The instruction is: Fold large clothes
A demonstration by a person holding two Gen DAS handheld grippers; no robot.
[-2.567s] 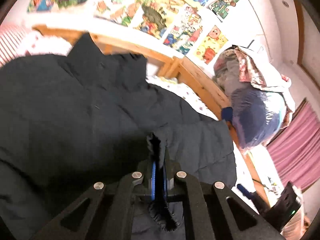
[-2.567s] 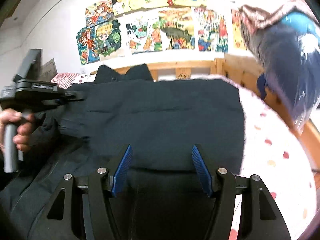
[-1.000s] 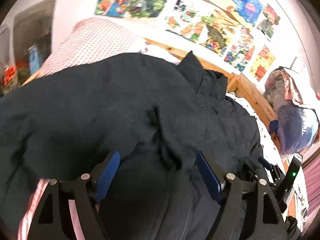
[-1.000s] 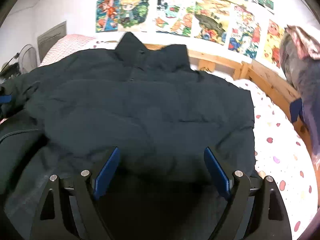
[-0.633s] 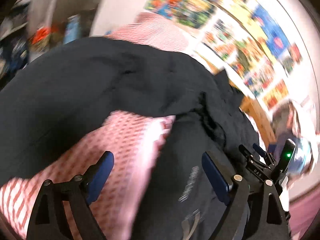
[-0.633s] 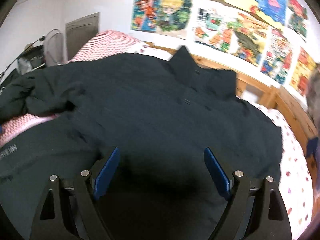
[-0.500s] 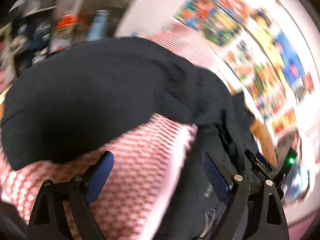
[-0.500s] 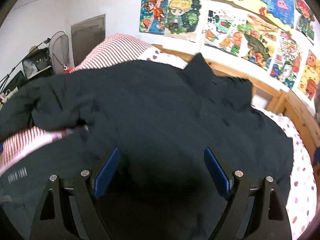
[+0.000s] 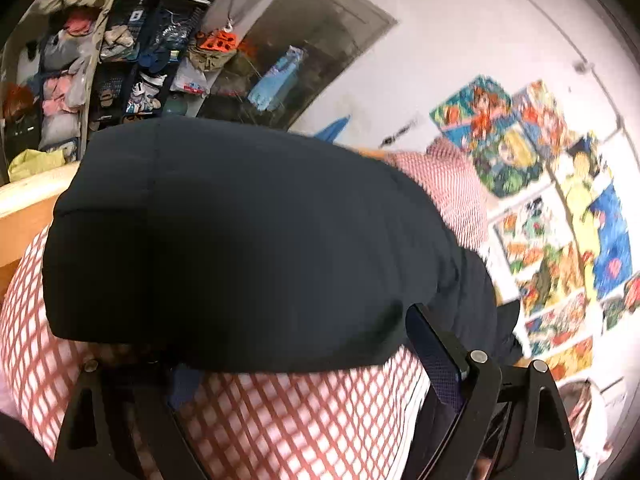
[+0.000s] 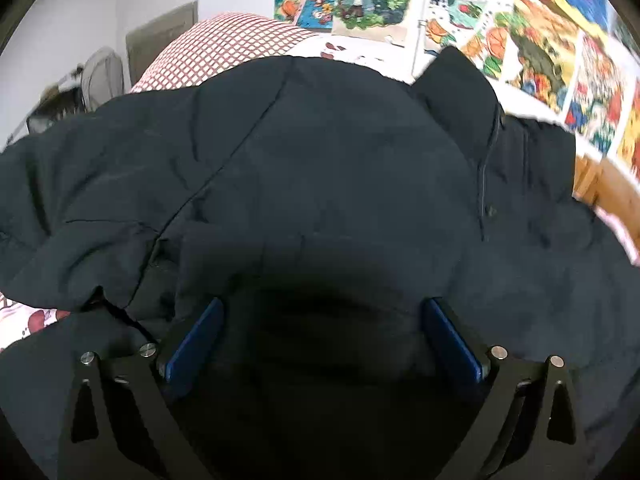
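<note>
Dark padded jacket (image 10: 340, 168) spread across the bed, collar toward the poster wall. Right gripper (image 10: 320, 336) wide apart, low over the jacket body — fabric between and beneath the blue pads, not pinched. Left gripper (image 9: 304, 360) wide too, a jacket sleeve (image 9: 240, 240) bulging just ahead, over the red-checked bedding (image 9: 300, 420)

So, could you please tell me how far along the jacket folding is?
Early. The dark jacket lies spread on the bed, collar toward the posters. One sleeve sticks out over the checked bedding. Both tools, left and right, are open and empty. Sleeve and body folds remain.
</note>
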